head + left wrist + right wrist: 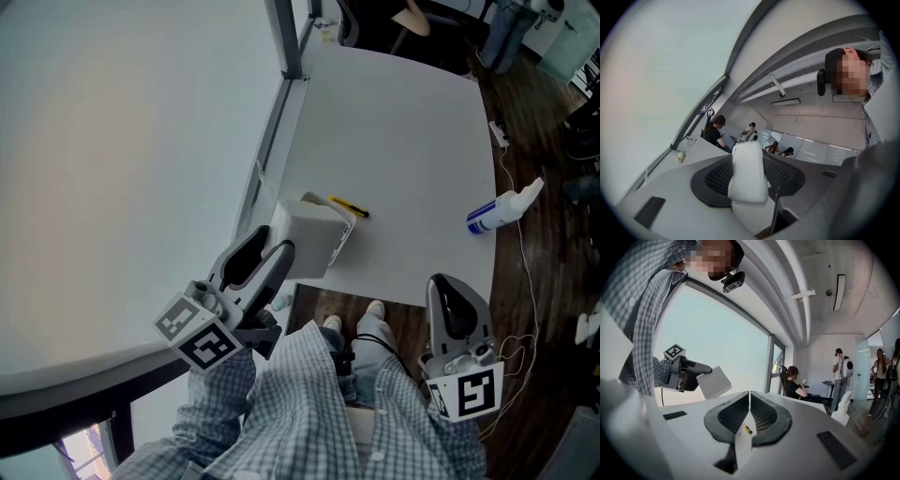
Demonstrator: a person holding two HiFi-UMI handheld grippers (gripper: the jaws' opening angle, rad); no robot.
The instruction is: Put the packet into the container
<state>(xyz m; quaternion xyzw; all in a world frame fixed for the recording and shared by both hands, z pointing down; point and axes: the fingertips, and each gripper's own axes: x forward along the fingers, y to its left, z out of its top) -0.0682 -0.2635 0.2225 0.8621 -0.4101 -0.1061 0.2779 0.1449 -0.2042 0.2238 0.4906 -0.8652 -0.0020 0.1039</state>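
Packet, yellow and slim, flat on the white table, just behind the container and outside it, close to its open rim; touching or slightly apart, cannot tell. Container white and box-shaped, at the table's near left corner, clamped by one wall between the jaws of the left gripper. In the left gripper view, that white wall upright in the middle, pinched from both sides by the dark ribbed pads. From the right gripper view, container tilted, one corner down, seen against the bright window and seemingly clear of the table top, with the left gripper's marker cube above a plaid sleeve. Right gripper low and to the right, off the table's near edge, over the lap, pointing toward the table; jaws pressed together with only a hairline slit between them, nothing gripped. Through that slit, farther off, the yellow packet again, on the table. Spray bottle, white and blue, on its side at the table's right edge, well apart from packet and container. Pale shoes on the wooden floor below the table's near edge, between the two grippers. Several people in the background of both gripper views, some seated, some standing.
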